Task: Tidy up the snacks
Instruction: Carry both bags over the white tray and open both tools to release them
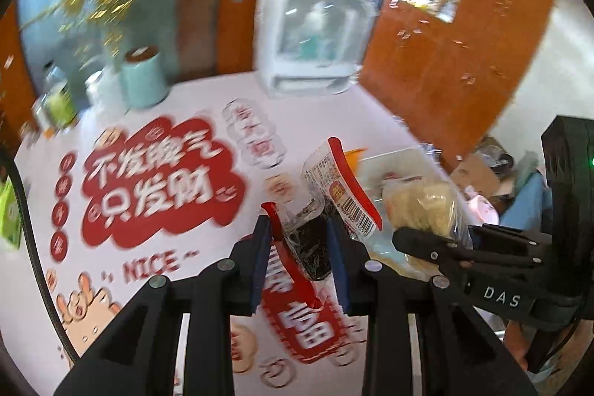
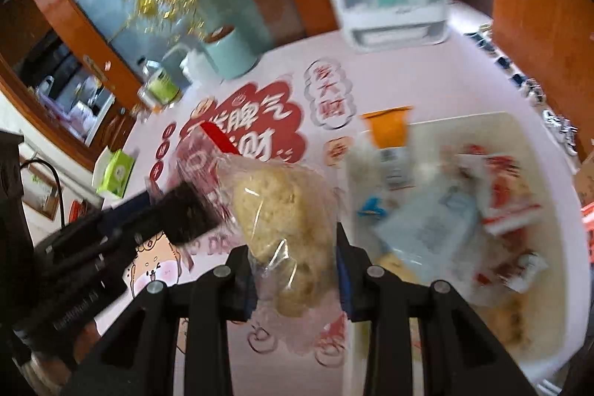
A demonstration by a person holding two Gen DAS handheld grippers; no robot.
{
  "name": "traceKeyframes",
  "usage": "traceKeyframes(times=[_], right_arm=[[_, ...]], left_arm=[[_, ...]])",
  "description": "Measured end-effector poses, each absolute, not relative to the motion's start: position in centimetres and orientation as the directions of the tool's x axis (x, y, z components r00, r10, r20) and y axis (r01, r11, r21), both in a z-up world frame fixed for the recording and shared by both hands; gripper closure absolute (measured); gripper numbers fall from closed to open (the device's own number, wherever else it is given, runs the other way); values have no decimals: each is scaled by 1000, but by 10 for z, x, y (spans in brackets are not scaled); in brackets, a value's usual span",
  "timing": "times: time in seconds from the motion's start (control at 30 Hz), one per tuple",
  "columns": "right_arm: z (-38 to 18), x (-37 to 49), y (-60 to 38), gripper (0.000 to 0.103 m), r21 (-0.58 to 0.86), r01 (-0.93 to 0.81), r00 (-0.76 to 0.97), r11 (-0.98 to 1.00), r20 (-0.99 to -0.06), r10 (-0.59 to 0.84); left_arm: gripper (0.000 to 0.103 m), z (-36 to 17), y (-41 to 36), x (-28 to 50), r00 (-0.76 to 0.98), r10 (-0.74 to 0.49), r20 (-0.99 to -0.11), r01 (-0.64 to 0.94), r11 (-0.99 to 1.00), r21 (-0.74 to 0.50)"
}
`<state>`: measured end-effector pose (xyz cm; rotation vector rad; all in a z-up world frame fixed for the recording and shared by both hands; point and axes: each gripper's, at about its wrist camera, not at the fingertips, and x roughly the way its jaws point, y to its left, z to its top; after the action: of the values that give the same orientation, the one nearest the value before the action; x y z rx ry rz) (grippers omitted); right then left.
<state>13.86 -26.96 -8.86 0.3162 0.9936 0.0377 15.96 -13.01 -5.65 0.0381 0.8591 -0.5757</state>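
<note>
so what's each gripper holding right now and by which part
Left gripper: the red-edged seaweed packet, pinched at its lower end. Right gripper: the clear-wrapped pale cake, gripped across its lower part.

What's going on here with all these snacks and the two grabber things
A person is sorting snacks with a handheld gripper in each hand. The left gripper has its jaws shut on a red-edged clear packet of dark seaweed snack. The right gripper grips a clear bag of pale crumbly cake. Both are held above the pink printed tablecloth, beside the white plastic bin of mixed snack packets.
</note>
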Motion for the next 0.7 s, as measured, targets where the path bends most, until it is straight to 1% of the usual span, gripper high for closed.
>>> traceKeyframes(times=[0.13, 0.27, 0.37, 0.43, 0.47, 0.53, 0.57, 0.6, 0.63, 0.7], right_arm=[[-66, 103, -304, 69, 221, 179, 590, 959, -804, 75], [-55, 75, -339, 69, 151, 256, 602, 955, -798, -35], [-56, 62, -361, 69, 138, 284, 589, 949, -806, -59], [-61, 58, -374, 68, 122, 283, 573, 951, -817, -66], [-64, 58, -378, 67, 114, 283, 562, 952, -824, -68], [-72, 58, -386, 65, 103, 282, 528, 954, -847, -65], [-77, 58, -389, 64, 107, 276, 510, 955, -858, -52], [-82, 58, -394, 62, 122, 266, 497, 956, -867, -28], [-85, 58, -397, 60, 132, 260, 490, 956, -872, -13], [-87, 54, -403, 55, 141, 243, 484, 960, -875, 6]], left_arm=[[74, -42, -169, 143, 506, -495, -707, 556, 813, -172], [74, -44, -211, 130, 483, -503, -717, 595, 789, -153], [74, -50, -237, 123, 462, -495, -736, 605, 783, -146], [73, -56, -253, 117, 458, -471, -754, 608, 785, -121], [73, -59, -259, 114, 457, -457, -763, 608, 787, -107], [60, -64, -272, 107, 444, -433, -785, 612, 786, -87], [37, -65, -275, 105, 445, -424, -789, 608, 790, -82], [20, -66, -277, 100, 458, -411, -788, 595, 800, -72], [17, -66, -277, 96, 479, -401, -781, 582, 811, -60], [17, -66, -275, 89, 501, -384, -776, 561, 826, -47]])
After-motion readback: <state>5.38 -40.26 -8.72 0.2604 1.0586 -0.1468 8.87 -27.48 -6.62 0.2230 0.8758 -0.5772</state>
